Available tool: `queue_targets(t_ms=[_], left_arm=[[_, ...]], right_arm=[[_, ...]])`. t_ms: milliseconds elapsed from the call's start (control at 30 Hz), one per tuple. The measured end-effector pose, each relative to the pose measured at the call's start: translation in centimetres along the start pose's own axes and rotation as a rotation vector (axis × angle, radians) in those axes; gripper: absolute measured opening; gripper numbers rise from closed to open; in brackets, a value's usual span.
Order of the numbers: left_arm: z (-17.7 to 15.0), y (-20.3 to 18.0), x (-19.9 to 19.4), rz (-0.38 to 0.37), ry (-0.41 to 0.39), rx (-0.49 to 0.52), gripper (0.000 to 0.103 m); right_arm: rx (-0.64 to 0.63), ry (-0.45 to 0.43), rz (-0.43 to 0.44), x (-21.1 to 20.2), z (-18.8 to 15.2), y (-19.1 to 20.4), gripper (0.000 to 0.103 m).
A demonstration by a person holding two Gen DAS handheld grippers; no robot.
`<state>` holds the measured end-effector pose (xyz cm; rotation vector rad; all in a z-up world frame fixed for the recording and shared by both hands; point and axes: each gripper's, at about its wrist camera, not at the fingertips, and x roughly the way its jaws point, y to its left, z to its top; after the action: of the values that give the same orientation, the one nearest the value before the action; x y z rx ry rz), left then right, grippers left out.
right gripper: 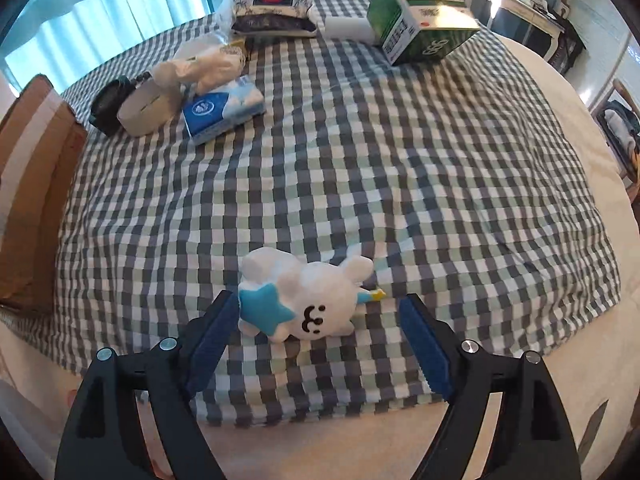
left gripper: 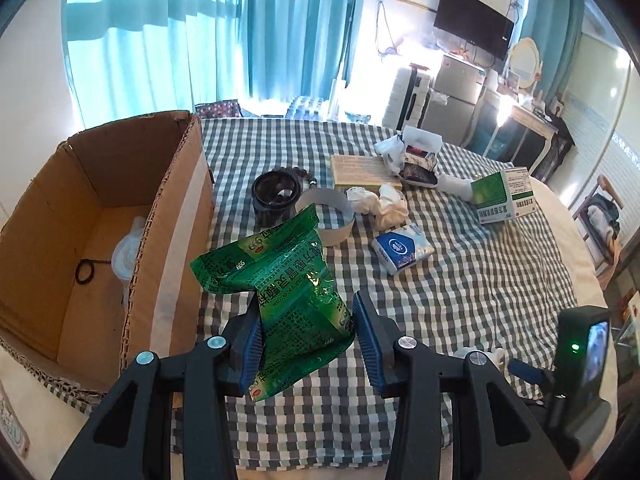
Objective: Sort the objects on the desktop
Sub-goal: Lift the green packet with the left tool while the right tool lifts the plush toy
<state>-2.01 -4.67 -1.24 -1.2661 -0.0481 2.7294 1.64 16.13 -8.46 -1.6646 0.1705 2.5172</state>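
Observation:
My left gripper (left gripper: 308, 344) is shut on a crinkled green foil sachet pack (left gripper: 280, 292), held above the checked tablecloth just right of an open cardboard box (left gripper: 100, 216). The box holds a clear plastic item and a black hair tie (left gripper: 86, 270). My right gripper (right gripper: 320, 340) is open around a white plush toy (right gripper: 304, 300) with a blue star that lies on the cloth; the left finger (right gripper: 212, 340) is close to the star and the right finger stands apart.
On the checked cloth (right gripper: 360, 160) lie a blue tissue pack (right gripper: 224, 110), a tape roll (right gripper: 140, 114), a black cup (right gripper: 106, 104), crumpled tissues (right gripper: 200, 66), a green medicine box (right gripper: 420, 20) and a tissue box (right gripper: 272, 8). The right gripper's camera body (left gripper: 580, 360) shows in the left wrist view.

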Motion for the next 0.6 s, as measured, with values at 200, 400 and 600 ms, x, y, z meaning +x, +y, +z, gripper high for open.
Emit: queue_targets(t_ms=[200,400,600], left_arm=[[-0.2,-0.8,0.4,0.01,0.007,0.02,0.043],[-0.2,-2.0,0.8,0.022,0.015,0.048,0.043],[-0.3,-3.1,0.9,0.026,0.016,0.059,0.043]], right_arm=[[-0.017,-0.032,-0.008,0.3,0.0,0.4,0.082],[-0.034,-0.048,0.009,-0.1,0.1,0.8,0.063],[-0.064,-0.057,-0.008,0.2,-0.1,1.3,0.066]])
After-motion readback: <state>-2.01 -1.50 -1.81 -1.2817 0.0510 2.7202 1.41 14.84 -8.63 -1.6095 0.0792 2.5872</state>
